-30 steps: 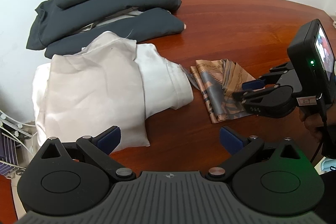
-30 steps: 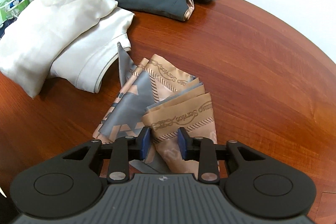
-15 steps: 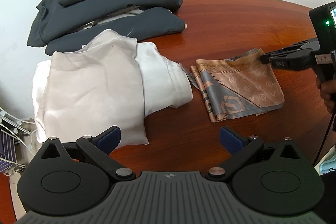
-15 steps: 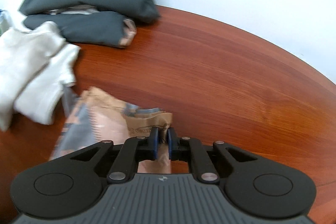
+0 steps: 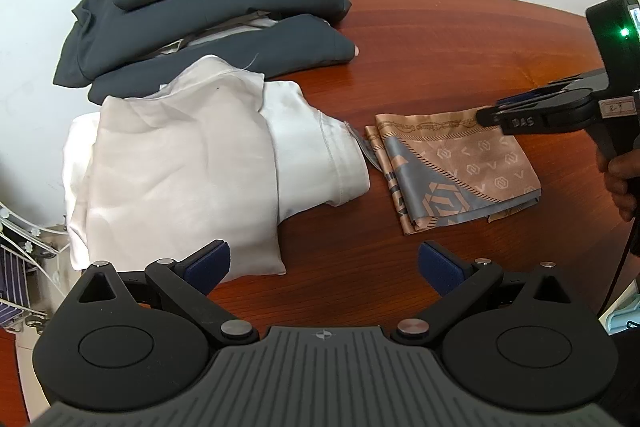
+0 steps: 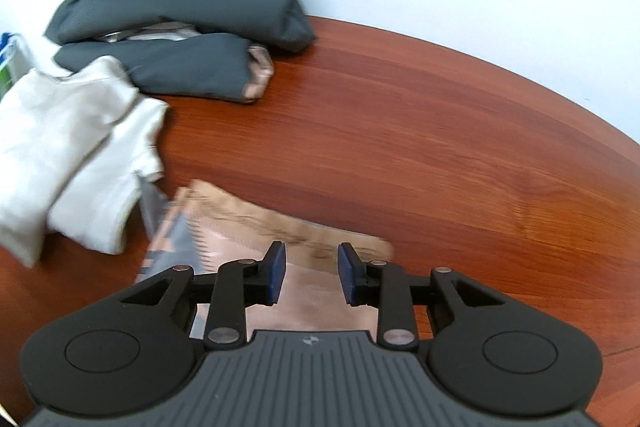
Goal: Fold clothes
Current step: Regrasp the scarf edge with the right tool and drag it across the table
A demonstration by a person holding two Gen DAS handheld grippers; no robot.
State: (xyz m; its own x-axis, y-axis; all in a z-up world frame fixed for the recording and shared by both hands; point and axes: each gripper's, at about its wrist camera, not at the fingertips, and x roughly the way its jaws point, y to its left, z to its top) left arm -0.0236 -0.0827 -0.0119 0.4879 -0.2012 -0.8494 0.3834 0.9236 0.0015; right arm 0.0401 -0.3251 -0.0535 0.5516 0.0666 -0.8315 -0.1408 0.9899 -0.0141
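A tan and grey patterned scarf (image 5: 456, 167) lies folded flat on the brown wooden table (image 5: 440, 47); it also shows in the right wrist view (image 6: 248, 231). My right gripper (image 6: 310, 273) hangs just above the scarf's far right corner with its jaws apart and nothing between them; it also shows in the left wrist view (image 5: 494, 113). My left gripper (image 5: 324, 267) is wide open and empty over bare table, in front of the scarf and a folded white garment (image 5: 180, 171).
A stack of folded dark grey clothes (image 5: 212, 3) sits at the back left, against the white wall. The white garment (image 6: 68, 147) lies in front of it, touching the scarf's left edge. A wire rack (image 5: 20, 267) stands off the table's left edge.
My right gripper carried the scarf's top layer to the right, unfolding it flat, then opened and let go. The left gripper has stayed put.
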